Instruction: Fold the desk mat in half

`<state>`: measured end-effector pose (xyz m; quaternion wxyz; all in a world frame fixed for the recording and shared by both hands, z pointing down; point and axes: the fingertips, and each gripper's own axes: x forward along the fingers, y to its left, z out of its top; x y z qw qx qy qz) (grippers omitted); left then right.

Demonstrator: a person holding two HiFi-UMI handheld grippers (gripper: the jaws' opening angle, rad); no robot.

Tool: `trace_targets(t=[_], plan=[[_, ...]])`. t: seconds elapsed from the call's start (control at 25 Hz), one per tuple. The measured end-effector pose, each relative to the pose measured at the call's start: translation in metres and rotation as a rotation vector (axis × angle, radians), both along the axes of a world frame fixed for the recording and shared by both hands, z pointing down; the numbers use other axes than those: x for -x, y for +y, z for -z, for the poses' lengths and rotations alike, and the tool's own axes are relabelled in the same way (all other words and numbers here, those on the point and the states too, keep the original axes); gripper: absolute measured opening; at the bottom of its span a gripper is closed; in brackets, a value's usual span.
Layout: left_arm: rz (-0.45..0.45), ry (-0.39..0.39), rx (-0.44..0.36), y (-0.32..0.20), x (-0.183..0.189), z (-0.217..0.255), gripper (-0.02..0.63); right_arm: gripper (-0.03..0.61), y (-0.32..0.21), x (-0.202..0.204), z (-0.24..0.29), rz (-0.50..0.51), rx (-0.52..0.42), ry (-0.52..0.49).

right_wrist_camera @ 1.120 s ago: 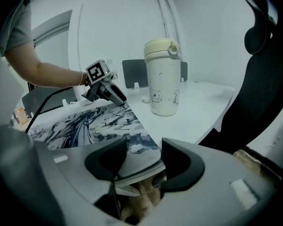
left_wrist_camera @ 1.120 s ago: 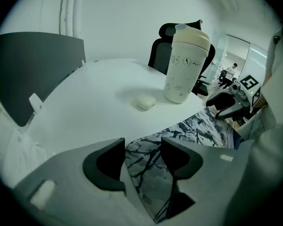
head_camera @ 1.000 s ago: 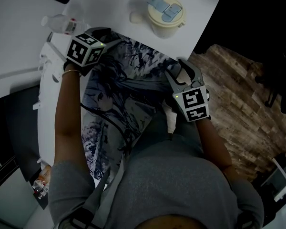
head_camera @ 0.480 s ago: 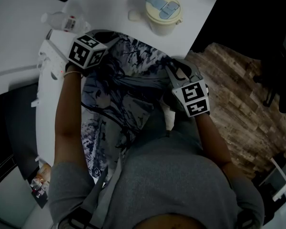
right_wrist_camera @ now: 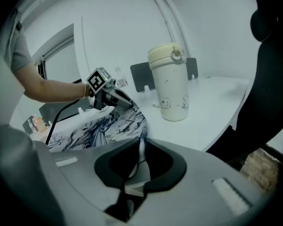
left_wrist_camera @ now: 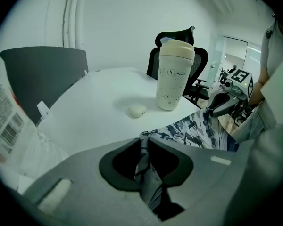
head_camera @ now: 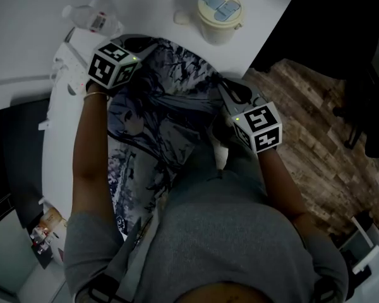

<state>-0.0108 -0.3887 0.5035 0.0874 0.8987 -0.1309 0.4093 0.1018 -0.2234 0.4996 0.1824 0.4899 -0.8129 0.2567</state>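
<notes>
A white desk point(head_camera: 25, 49) is seen from above, and much of it is covered by the desk mat point(head_camera: 158, 115), a soft rectangular sheet printed with a dark blue and white illustration, which is spread from the person toward the far side. Beyond the mat's far edge a cream lidded tumbler point(head_camera: 220, 19) is stood upright, a clear plastic bottle point(head_camera: 91, 19) is found by the left far corner, and a small white rounded case point(left_wrist_camera: 137, 110) is set near the tumbler. The step in hand is judged to be the taking of the far edge at its two corners, so that it can be carried back over the near half. For this to be done well, both corners should be raised together and level, the edge should be held taut between them, and it should be matched to the near edge before anything is let go; the tumbler should be kept clear of. The left gripper point(left_wrist_camera: 144, 145) has just been closing and is clamped on the left far corner, a fold of the printed sheet being pinched between its dark pads. The right gripper point(right_wrist_camera: 140, 145) has likewise just been closing, and the thin edge of the right far corner is nipped between its jaws.
</notes>
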Motion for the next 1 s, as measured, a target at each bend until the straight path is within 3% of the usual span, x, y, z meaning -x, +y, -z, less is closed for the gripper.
trace_targets(t=[0.32, 0.68, 1.0], plan=[[0.055, 0.032, -0.034, 0.007, 0.013, 0.025, 0.060, 0.037, 0.011, 0.016, 0.038, 0.103, -0.052, -0.086], [0.197, 0.035, -0.119, 0.026, 0.050, 0.059, 0.061, 0.037, 0.029, 0.056, 0.076, 0.342, -0.124, -0.128], [0.315, 0.010, -0.185, 0.043, 0.090, 0.075, 0.066, 0.037, 0.055, 0.096, 0.106, 0.571, -0.121, -0.264]])
